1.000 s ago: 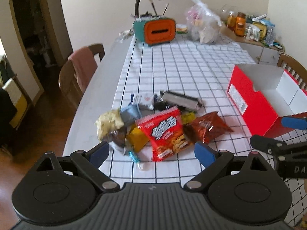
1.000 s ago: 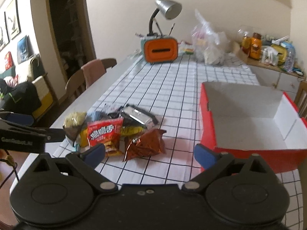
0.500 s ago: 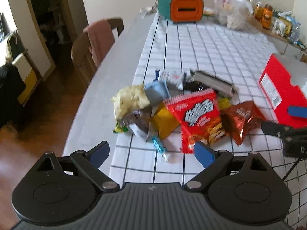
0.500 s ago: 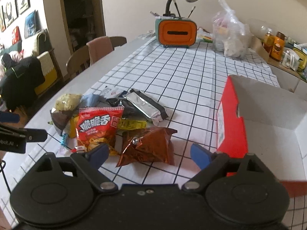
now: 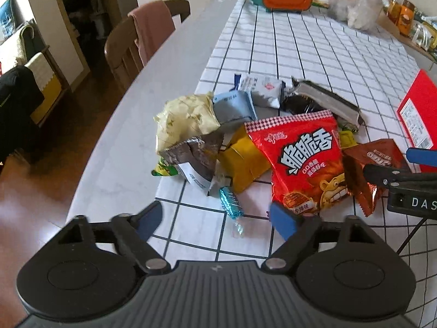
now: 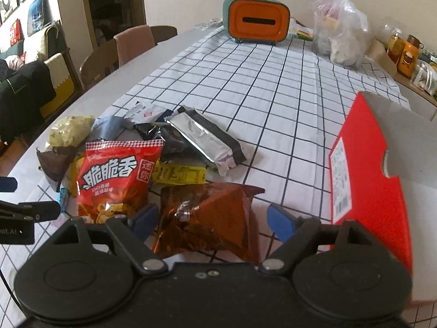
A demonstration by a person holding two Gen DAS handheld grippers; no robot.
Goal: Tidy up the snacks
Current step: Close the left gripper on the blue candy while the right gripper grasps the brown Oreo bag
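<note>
- Bench [image 6: 169, 63]: grey top, partly covered by a white cloth [image 6: 259, 87] with a dark grid.
- Snacks lie in one loose pile at the near left part of the cloth, some spilling onto the bare bench.
- Pile contents, left wrist view: red packet [image 5: 303, 161] with white lettering at the centre front; yellow packet [image 5: 243, 161] tucked under its left edge; brown torn wrapper [image 5: 191, 155] and pale yellow bag [image 5: 185, 120] further left; small teal candy [image 5: 230, 201] nearest the camera; silver-and-black bar [image 5: 327, 101] at the back.
- Copper-brown foil bag [image 6: 207, 218] sits at the right end of the pile, just beside the red packet.
- Red box [image 6: 368, 180] with a white inside stands open at the right of the cloth, apart from the pile.
- Left gripper [image 5: 215, 217]: jaws apart and have just been closing; nothing gripped. The teal candy lies on the cloth between and just ahead of the tips; right tip overlaps the lower edge of the red packet in view, contact not clear.
- Right gripper [image 6: 210, 218]: jaws apart and have just been closing; the copper-brown foil bag lies between the two blue tips. Left tip sits at the bag's edge; right tip stands clear of it. No grip seen.
- Far end of bench: orange-and-teal box [image 6: 256, 22], clear plastic bag [image 6: 341, 27].
- Chair [image 5: 131, 43] with pink cloth over its back, left of bench.
</note>
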